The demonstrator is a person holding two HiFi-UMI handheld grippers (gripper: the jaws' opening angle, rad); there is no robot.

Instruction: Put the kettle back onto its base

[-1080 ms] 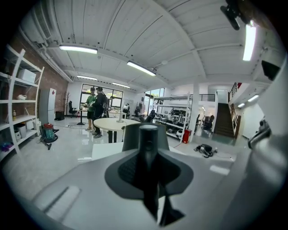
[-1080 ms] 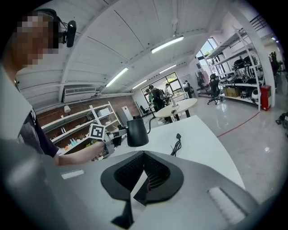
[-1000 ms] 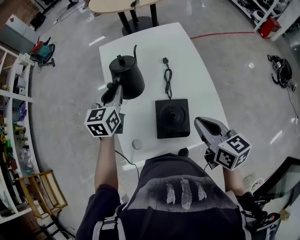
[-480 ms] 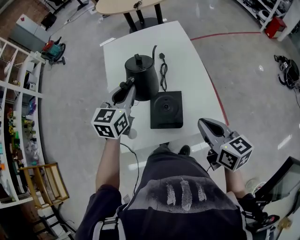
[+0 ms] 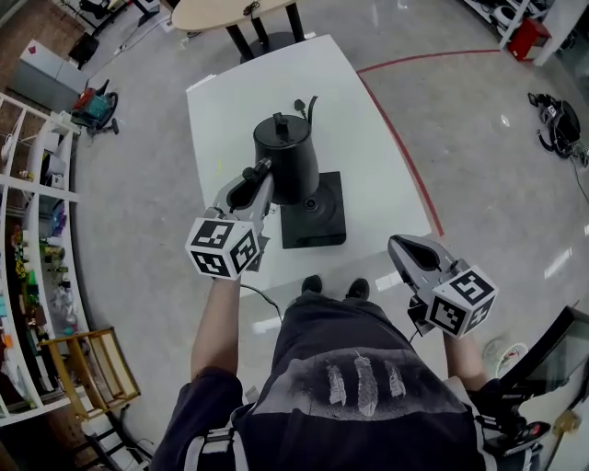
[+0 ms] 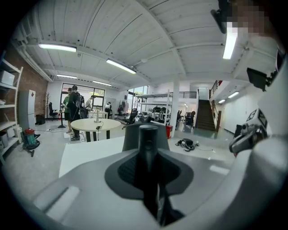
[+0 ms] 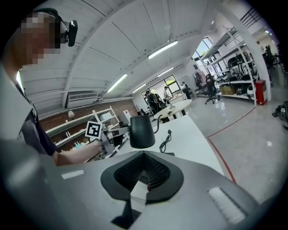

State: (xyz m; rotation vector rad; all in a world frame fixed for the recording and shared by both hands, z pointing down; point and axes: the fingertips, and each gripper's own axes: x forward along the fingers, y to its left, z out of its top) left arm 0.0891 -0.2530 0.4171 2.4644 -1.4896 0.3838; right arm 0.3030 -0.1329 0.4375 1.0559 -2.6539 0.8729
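A black gooseneck kettle [image 5: 287, 155] hangs in the air over the back left part of its flat black square base [image 5: 317, 219], which lies on the white table [image 5: 373, 175]. My left gripper [image 5: 250, 175] is shut on the kettle's handle [image 6: 148, 146], which stands upright between the jaws in the left gripper view. In the right gripper view the kettle [image 7: 141, 131] floats above the table, with the base [image 7: 172, 154] just showing below it. My right gripper [image 5: 416, 250] is off the table's near right corner, shut and holding nothing.
A black cord with a plug [image 7: 167, 140] lies behind the base. A round table [image 5: 230, 11] stands beyond the white one, with people [image 6: 74, 105] near it. Shelves [image 5: 37, 230] line the left side. A red line [image 5: 400, 147] runs along the floor on the right.
The left gripper has carried the kettle rightward, from the table's left side to over the base. The right gripper has shifted slightly and stays shut.
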